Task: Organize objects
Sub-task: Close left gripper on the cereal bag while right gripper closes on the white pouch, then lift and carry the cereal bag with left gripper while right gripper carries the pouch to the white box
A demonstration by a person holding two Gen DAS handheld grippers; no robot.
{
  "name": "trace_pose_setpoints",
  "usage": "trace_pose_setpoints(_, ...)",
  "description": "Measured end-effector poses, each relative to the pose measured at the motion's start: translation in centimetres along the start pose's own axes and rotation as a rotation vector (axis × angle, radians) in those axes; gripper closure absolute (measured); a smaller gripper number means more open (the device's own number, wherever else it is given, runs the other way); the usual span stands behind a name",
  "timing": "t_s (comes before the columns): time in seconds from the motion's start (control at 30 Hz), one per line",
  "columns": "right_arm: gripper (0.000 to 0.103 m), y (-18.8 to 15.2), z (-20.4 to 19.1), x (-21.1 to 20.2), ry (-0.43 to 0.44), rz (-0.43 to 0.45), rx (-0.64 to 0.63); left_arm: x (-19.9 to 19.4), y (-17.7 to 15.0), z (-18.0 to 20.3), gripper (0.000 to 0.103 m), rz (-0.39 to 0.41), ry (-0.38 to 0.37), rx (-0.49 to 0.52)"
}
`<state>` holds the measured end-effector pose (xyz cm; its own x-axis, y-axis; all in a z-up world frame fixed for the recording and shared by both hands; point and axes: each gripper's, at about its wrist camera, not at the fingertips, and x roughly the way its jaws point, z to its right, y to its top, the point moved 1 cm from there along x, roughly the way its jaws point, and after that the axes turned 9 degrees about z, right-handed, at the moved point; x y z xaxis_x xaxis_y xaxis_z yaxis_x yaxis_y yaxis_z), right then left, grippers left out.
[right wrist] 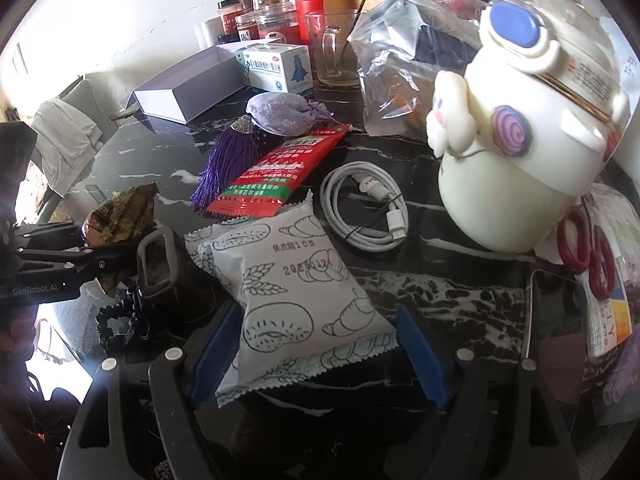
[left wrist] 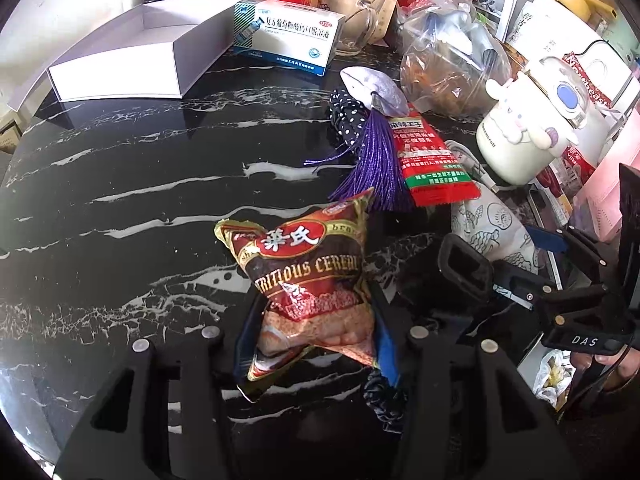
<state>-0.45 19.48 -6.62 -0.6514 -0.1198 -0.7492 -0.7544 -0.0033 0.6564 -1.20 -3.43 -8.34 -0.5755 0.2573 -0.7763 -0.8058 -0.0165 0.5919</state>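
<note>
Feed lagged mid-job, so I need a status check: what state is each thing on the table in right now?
Left gripper: shut on the cereal packet.
Right gripper: open, jaws either side of the bread packet, blue pads clear of it.
White box: open, looks empty.
Glass mug: upright, contents unclear.
Cable: coiled, flat.
Red packet: flat, sealed.
Cream bottle: upright, lid on.

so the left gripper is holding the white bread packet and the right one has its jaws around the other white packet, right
Not quite. The left gripper holds the red cereal packet, as the left wrist view shows. The right gripper does have its jaws around the white bread packet.
</note>
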Motion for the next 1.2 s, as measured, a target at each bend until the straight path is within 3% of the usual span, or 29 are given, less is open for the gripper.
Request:
trace_pose_setpoints(0.37,0.023,0.5,-0.7,0.3,-0.004,0.014,-0.073,0.2,0.1,0.2,0.056,0.019,0.006,0.017)
trace_pose_setpoints(0.63,0.022,1.1,-1.8,1.0,0.048,-0.003,-0.182,0.3,0.2,0.4,0.056,0.021,0.006,0.019)
trace_pose_setpoints(0.8,0.021,0.6,-1.5,2.3,0.037,-0.023,-0.172,0.4,0.3,0.4,0.056,0.023,0.012,0.027)
trace_pose_setpoints(0.9,0.035,0.4,-1.6,2.1,0.06,0.005,-0.188,0.4,0.3,0.5,0.056,0.024,0.021,0.036)
trace_pose_setpoints(1.0,0.043,0.4,-1.8,1.7,0.075,0.017,-0.192,0.4,0.3,0.5,0.059,0.022,0.019,0.038)
trace_pose_setpoints(1.2,0.046,0.7,-1.8,0.9,0.083,0.034,-0.183,0.1,0.2,0.6,0.061,0.017,0.023,0.034)
